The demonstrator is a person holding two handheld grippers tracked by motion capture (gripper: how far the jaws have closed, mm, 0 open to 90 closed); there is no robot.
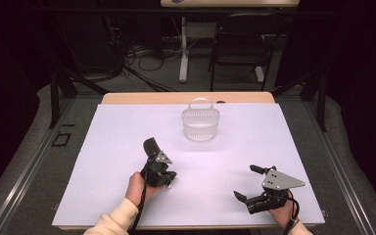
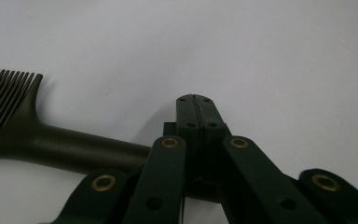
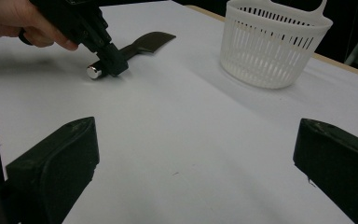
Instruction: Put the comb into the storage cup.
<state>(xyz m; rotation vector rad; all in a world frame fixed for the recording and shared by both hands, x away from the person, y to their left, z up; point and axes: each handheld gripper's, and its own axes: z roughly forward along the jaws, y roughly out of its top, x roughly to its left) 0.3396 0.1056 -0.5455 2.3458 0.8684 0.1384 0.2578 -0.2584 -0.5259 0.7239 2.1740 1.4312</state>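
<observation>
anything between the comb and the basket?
Nothing: bare white table cover between the comb and the white basket, plain in the right gripper view and in the high view. The left tool is shut on the comb's handle.

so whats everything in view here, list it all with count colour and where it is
comb: one, dark olive-black, lying on the white sheet left of centre, handle end under the left hand-held gripper's jaws
basket: one, white slotted plastic with a handle loop, upright at the far middle of the sheet
table: one, pale wood, covered by a white sheet
chair: one, black, on the floor beyond the table
left hand-held gripper: one, black, jaws shut, tips down at the comb's handle
right hand-held gripper: one, black, jaws open, low over the sheet's near right
hands: two, cream sleeves, at the near edge
</observation>
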